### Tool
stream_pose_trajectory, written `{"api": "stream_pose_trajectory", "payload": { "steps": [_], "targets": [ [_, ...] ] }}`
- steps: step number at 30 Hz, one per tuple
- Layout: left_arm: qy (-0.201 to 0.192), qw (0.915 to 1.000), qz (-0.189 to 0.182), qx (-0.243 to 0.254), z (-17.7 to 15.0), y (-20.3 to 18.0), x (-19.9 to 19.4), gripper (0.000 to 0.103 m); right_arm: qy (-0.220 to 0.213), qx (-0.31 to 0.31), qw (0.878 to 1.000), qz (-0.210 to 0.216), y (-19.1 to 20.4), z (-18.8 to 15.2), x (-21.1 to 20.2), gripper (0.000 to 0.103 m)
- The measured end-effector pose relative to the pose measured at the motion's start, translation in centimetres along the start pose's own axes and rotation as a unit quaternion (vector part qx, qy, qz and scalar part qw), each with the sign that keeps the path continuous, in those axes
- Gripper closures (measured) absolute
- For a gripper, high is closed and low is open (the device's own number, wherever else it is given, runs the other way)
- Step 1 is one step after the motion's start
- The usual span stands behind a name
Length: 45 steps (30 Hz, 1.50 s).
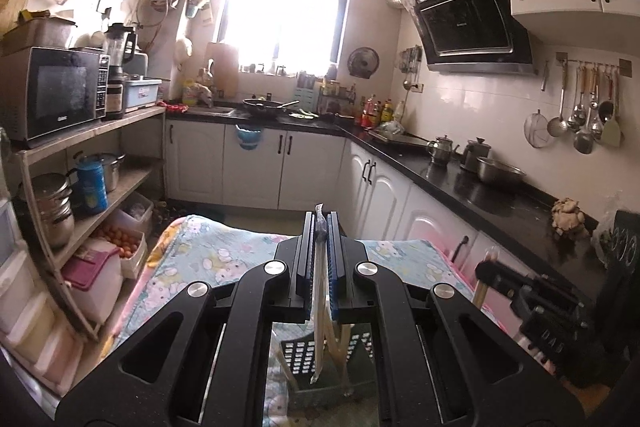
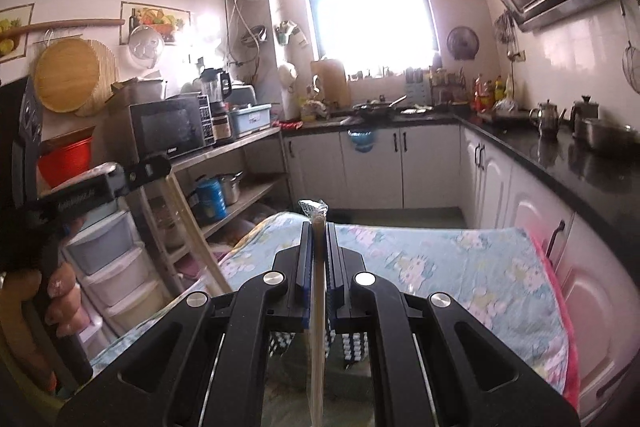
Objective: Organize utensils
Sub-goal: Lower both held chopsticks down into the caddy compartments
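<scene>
My left gripper (image 1: 320,223) is shut on a plastic-wrapped pair of chopsticks (image 1: 319,327) that hangs down below the jaws, held above a black perforated utensil basket (image 1: 300,351). My right gripper (image 2: 319,227) is shut on another wrapped pair of chopsticks (image 2: 318,339), its wrapper tip sticking out above the fingers, over the basket (image 2: 356,347). The right gripper also shows at the right of the left wrist view (image 1: 486,271), and the left gripper at the left of the right wrist view (image 2: 154,167), held by a hand.
A table with a floral cloth (image 2: 460,267) lies beneath both grippers. White cabinets under a black counter (image 1: 480,187) with kettles and a steel bowl run along the right. A shelf with a microwave (image 1: 52,91), pots and storage drawers stands at the left.
</scene>
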<state>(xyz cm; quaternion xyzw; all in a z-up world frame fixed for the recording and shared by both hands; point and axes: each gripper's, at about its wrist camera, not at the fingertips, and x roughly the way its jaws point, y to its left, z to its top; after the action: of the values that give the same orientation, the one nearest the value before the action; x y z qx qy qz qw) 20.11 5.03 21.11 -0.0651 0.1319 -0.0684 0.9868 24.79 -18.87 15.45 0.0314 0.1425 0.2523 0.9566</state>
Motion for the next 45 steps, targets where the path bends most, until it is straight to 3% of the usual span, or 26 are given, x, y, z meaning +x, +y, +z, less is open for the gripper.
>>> {"api": "stream_pose_trajectory", "payload": {
  "steps": [14,34,45],
  "targets": [
    [0.012,0.9998,0.004,-0.015,-1.9,1.4,3.2,0.102,-0.05,-0.004,0.998,-0.027,-1.9,0.7,3.9,0.097],
    [0.041,0.9986,-0.014,-0.031,-6.9,1.6,5.3,0.102,-0.077,-0.003,0.996,-0.054,-2.8,-5.6,9.2,0.097],
    [0.052,0.998,-0.013,-0.032,-8.2,1.6,5.7,0.102,-0.088,-0.02,0.994,-0.061,-2.5,-7.4,9.2,0.097]
  ]
}}
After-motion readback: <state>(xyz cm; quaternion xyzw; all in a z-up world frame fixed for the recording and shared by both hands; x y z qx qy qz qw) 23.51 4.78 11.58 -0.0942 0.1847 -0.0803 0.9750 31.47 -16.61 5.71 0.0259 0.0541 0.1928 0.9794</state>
